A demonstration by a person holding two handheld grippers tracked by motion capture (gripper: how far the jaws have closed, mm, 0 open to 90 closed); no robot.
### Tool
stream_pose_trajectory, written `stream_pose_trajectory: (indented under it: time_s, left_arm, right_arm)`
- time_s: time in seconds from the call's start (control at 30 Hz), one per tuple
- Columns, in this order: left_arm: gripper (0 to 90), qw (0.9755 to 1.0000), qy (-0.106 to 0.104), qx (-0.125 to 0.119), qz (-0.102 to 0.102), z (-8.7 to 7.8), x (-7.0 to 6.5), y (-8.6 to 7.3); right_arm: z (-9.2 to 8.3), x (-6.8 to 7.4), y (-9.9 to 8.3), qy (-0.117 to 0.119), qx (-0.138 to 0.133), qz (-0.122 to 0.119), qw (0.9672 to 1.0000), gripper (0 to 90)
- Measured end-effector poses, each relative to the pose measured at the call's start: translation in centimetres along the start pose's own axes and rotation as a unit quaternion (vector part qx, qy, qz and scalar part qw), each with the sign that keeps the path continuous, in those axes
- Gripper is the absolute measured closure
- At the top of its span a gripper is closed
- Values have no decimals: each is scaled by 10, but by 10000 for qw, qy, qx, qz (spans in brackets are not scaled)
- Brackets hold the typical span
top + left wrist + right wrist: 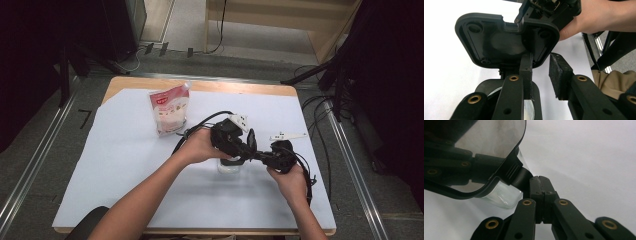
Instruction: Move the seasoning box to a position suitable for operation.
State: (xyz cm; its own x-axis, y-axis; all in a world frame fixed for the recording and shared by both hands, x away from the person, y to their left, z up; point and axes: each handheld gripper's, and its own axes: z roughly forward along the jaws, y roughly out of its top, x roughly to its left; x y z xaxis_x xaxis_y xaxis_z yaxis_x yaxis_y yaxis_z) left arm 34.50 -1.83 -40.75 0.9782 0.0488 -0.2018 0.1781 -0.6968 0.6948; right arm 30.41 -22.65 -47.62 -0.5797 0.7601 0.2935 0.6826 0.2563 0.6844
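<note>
Judging from the frames, a container lid [506, 40] is being worked over a clear glass jar [505, 195] at worktop [125, 165] centre.

- Right hand-held gripper [541, 186]: jaws pressed together, seemingly clamped on the lid's hinge tab; nothing else is seen between them.
- Left hand-held gripper [541, 75]: jaws apart, nothing clamped. One jaw is touching the lid's lower edge; the other stands clear of it.
- Key relation: the lid is at 12 o'clock from the left jaws, tilted up, underside facing them; the jar is directly below. Left is the nearer free tool.
- Pouch [170, 111], pink and white, lies at 10 o'clock from the jar, well apart. Its print is too small to be read.
</note>
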Motion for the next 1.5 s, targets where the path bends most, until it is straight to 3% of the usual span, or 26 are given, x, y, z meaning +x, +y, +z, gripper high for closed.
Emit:
stream_pose_trajectory:
  time_s: [0.13, 0.23, 0.33, 0.4, 0.5, 0.7, 0.83, 0.9, 1.1, 1.17, 1.3, 1.37, 1.5]
  left_arm:
    - [730, 10000, -6, 11, -22, 0, 1, 0]
    - [710, 9998, -41, -47, -166, -4, 2, -3]
    - [657, 9994, 56, -112, -328, -16, 2, -7]
    - [647, 9993, 38, -94, -366, -20, 2, -9]
    - [600, 9987, 181, -212, -426, -30, 3, -15]
    - [594, 9973, 264, -392, -559, -47, 4, -28]
    - [610, 9964, 311, -377, -688, -52, 4, -36]
    - [547, 9949, 300, -370, -887, -54, 6, -41]
    - [489, 9927, 283, -388, -1109, -60, 9, -53]
    - [484, 9925, 336, -491, -1070, -64, 9, -57]
    - [472, 9932, 612, -377, -913, -68, 9, -61]
    - [457, 9927, 659, -387, -932, -70, 10, -63]
    - [446, 9912, 725, -379, -1040, -75, 11, -67]
  right_arm:
    - [0, 0, 0, 15, 7, 5, 10000, 900]
    - [0, -1, 0, 47, 22, -14, 10000, 900]
    - [0, -2, 0, 72, 41, -25, 10000, 900]
    - [-1, -2, -1, 84, 26, -26, 10000, 900]
    - [-4, -1, 0, 57, 3, -41, 10000, 900]
    - [-12, 2, -1, 43, -34, -95, 9999, 868]
    - [-16, 3, -3, 104, -93, -70, 9999, 821]
    - [-18, 3, -5, 121, -123, -121, 9998, 785]
    - [-22, 4, -7, 172, -177, -139, 9996, 674]
    - [-24, 4, -9, 179, -170, -157, 9996, 638]
    - [-31, 5, -15, 136, -221, -216, 9994, 568]
    - [-37, 5, -19, 152, -213, -164, 9995, 511]
    - [-44, 6, -21, 157, -345, -122, 9992, 481]
